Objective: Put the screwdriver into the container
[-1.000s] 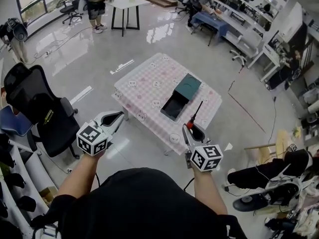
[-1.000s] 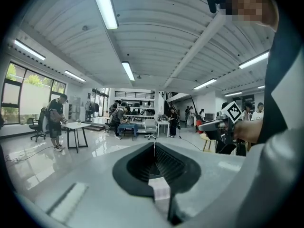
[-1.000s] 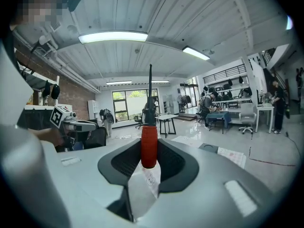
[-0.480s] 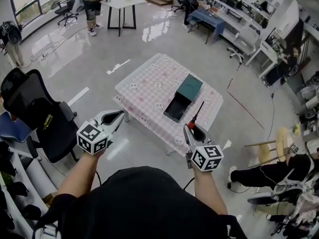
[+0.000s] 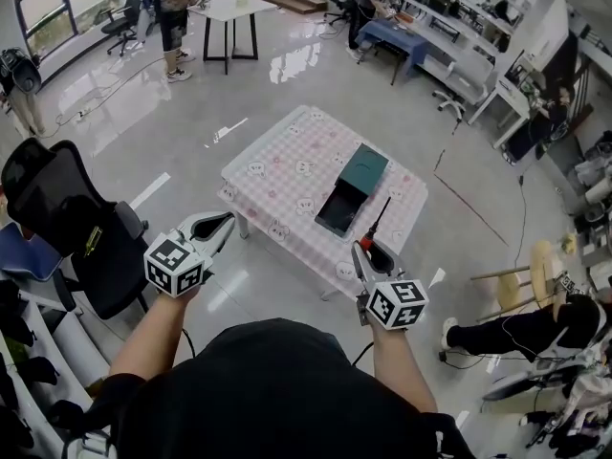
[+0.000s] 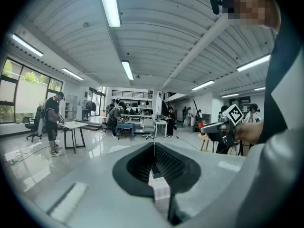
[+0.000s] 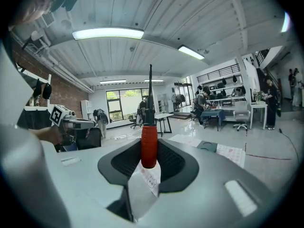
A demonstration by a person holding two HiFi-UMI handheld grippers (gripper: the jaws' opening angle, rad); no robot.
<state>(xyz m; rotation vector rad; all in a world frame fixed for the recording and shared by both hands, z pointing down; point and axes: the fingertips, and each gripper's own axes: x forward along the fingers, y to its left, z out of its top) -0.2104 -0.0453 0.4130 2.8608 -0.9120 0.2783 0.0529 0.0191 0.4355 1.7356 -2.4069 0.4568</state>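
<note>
Right gripper (image 5: 369, 253): is clamping the screwdriver (image 7: 148, 141) by its red handle, shaft pointing ahead.
Left gripper (image 6: 153, 148): jaws together, holding nothing.
Container (image 5: 350, 187): is sitting on the table (image 5: 277, 165), beyond the screwdriver's tip.

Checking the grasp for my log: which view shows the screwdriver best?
The right gripper view: the screwdriver fills the centre, its red handle clamped in the right hand-held gripper. The head view shows it small, sticking out beyond that gripper. In the left gripper view it is too small to make out.

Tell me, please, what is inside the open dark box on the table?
The open dark box shows only a bare dark floor; its near wall may hide a strip.
</note>
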